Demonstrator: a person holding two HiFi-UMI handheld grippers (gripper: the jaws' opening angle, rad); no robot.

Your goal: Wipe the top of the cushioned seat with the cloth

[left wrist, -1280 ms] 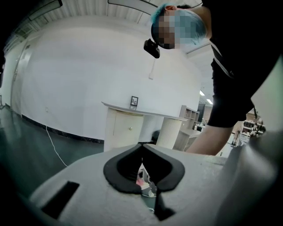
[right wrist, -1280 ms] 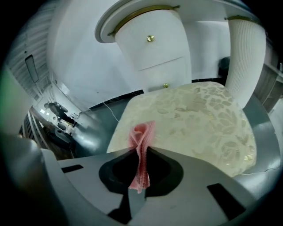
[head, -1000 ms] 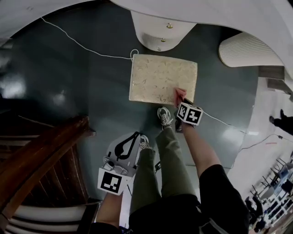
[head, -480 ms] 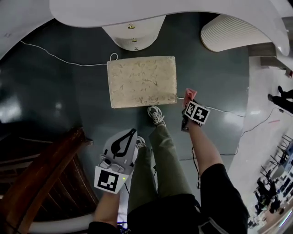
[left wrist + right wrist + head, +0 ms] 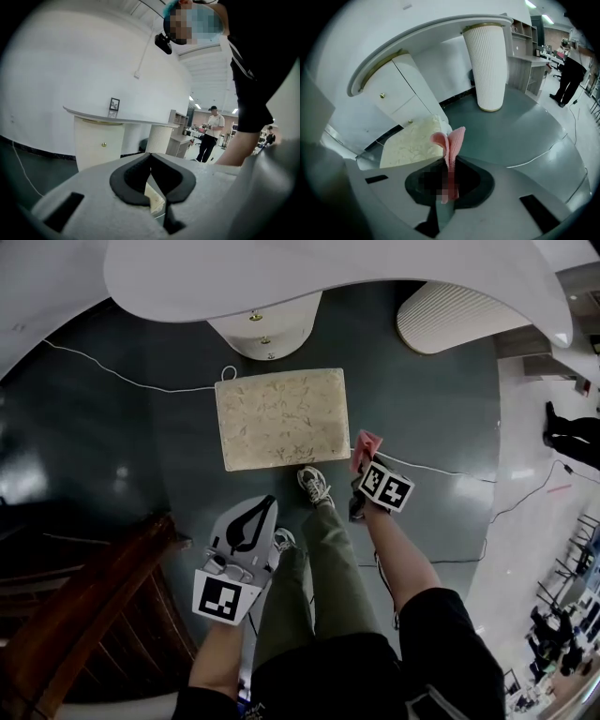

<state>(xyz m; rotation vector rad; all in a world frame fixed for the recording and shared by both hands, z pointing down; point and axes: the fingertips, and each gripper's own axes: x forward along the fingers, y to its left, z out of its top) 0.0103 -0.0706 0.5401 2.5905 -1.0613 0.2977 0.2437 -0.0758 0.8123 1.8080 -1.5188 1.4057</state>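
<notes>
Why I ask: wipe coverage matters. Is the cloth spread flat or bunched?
Bunched: the pink cloth stands folded, pinched in the shut right gripper, beside the cushioned seat.

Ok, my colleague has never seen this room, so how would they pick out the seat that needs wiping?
Find the curved white counter and its cabinet with brass knobs. On the dark floor directly before that cabinet lies the cushioned seat. It is the only flat, cream, faintly patterned rectangle there; the ribbed column nearby is round and upright.
</notes>
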